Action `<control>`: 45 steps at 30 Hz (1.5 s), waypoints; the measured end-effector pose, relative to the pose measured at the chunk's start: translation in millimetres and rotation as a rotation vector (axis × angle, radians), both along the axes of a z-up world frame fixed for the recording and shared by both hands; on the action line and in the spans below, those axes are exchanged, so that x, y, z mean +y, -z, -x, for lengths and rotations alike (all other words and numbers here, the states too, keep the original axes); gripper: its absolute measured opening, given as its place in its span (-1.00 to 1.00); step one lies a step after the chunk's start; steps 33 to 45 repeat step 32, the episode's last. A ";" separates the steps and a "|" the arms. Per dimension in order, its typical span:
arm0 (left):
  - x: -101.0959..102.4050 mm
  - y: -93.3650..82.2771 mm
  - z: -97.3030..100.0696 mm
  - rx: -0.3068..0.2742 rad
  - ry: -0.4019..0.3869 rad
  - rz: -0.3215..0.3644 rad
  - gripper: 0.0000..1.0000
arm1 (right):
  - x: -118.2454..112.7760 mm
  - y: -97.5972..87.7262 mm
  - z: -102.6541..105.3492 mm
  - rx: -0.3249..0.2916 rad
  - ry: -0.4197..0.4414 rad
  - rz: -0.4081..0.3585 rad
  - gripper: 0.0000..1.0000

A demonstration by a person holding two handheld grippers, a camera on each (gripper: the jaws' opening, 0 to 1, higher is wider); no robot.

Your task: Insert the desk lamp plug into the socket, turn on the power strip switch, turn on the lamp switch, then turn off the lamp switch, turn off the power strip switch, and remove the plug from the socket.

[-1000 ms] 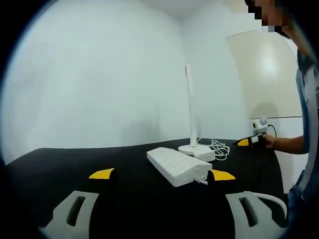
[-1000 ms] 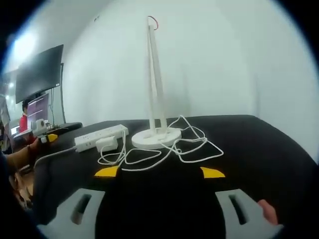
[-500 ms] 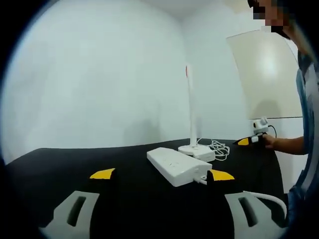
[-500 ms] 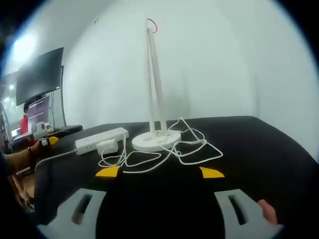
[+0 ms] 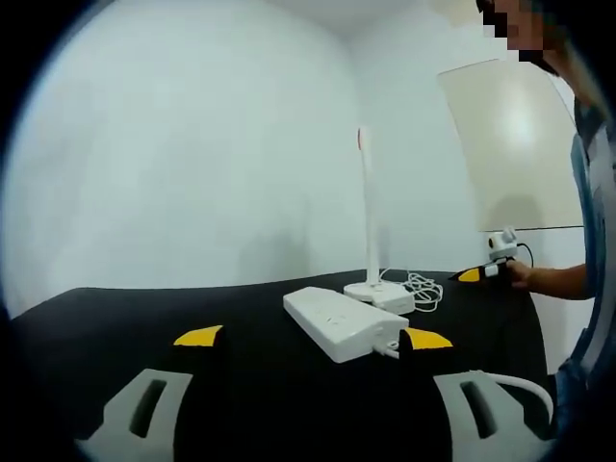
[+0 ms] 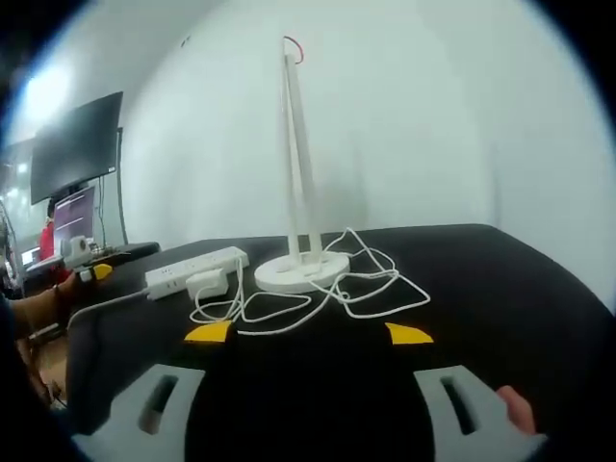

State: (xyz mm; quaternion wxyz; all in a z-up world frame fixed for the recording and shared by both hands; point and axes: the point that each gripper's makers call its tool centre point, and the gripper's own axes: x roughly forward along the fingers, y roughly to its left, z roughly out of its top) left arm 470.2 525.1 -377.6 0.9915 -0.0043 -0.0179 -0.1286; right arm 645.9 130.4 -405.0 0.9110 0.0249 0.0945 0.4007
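Observation:
A white power strip (image 5: 342, 322) lies on the black table (image 5: 241, 385), just ahead of my open left gripper (image 5: 313, 337). Behind it stand the slim white desk lamp (image 5: 368, 207) and its boxy white plug (image 5: 395, 300), lying on the table beside the strip's far end. In the right gripper view the lamp (image 6: 298, 154) rises from its round base (image 6: 303, 269), with its white cord (image 6: 327, 294) looped loosely in front. The plug (image 6: 207, 281) rests beside the power strip (image 6: 192, 267). My right gripper (image 6: 308, 333) is open over the table, nothing between its jaws.
A person stands at the table's right end, a hand holding the right gripper (image 5: 481, 273). A dark monitor (image 6: 77, 144) sits at the far left, near the left gripper (image 6: 89, 270). White walls stand behind the table. The strip's own cable (image 5: 510, 385) trails off the near right.

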 end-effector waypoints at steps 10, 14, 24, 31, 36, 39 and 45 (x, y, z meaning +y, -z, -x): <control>1.1 0.1 0.1 -0.002 -0.001 -0.006 0.38 | -2.3 0.8 -2.7 0.001 0.001 0.002 0.20; 1.2 -0.1 0.4 -0.004 -0.002 -0.007 0.38 | -2.3 1.5 -2.7 0.001 0.001 0.006 0.20; 0.3 1.1 1.0 0.001 -0.002 -0.016 0.37 | -1.3 1.8 -1.4 0.003 0.003 0.008 0.19; 0.6 1.6 1.0 0.005 -0.001 -0.021 0.36 | -1.1 1.7 -0.8 0.002 0.005 0.010 0.19; 0.5 1.9 1.0 0.006 -0.001 -0.022 0.36 | -1.0 1.8 -0.6 0.002 0.005 0.011 0.19; 0.5 1.9 1.0 0.006 -0.001 -0.022 0.36 | -1.0 1.8 -0.6 0.002 0.005 0.011 0.19; 0.5 1.9 1.0 0.006 -0.001 -0.022 0.36 | -1.0 1.8 -0.6 0.002 0.005 0.011 0.19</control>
